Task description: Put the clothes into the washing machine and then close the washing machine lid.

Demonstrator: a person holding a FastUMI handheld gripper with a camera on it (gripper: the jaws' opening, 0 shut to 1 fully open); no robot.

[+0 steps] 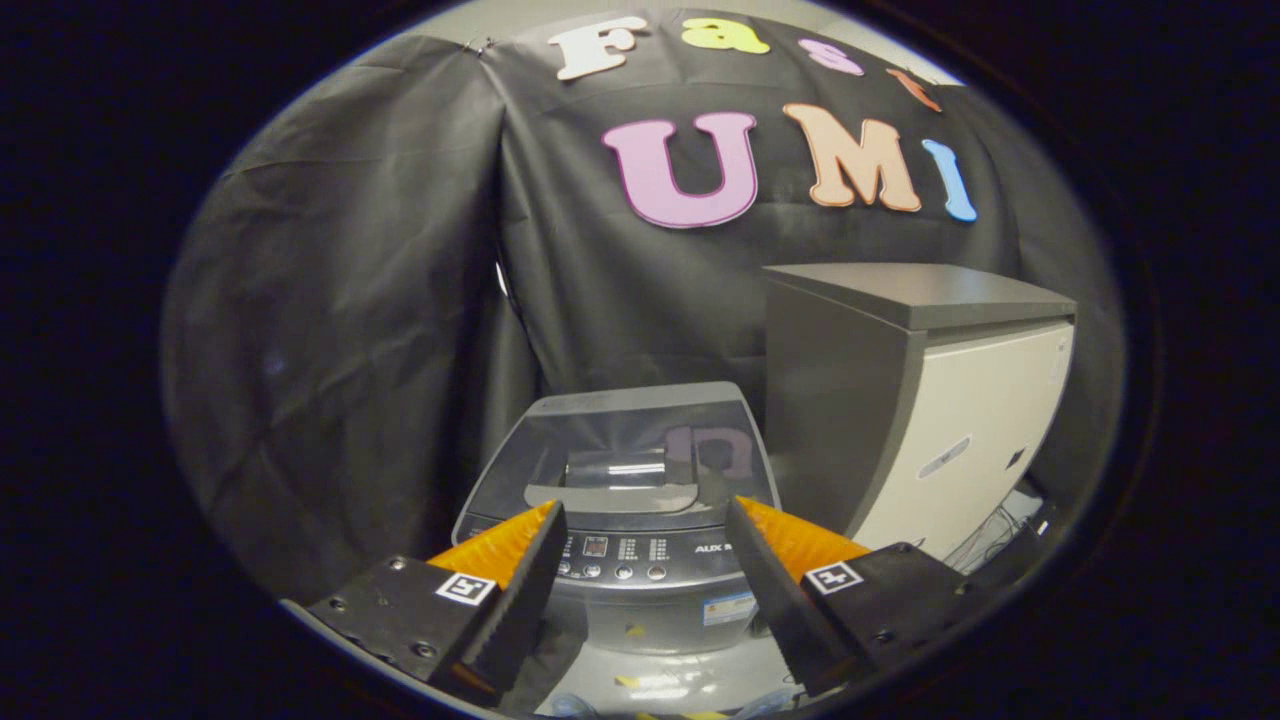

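While my fingers (645, 560) stand spread and empty, the washing machine (625, 520) at twelve o'clock has its lid (625, 450) down (contents seemingly hidden), so I'd approach squarely.

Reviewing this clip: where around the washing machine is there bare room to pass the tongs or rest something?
The open tongs hold nothing; the gap between them is free. The washing machine has its lid shut, a bare flat top. The cabinet beside it also has a bare top. It is tight where machine and cabinet nearly meet.
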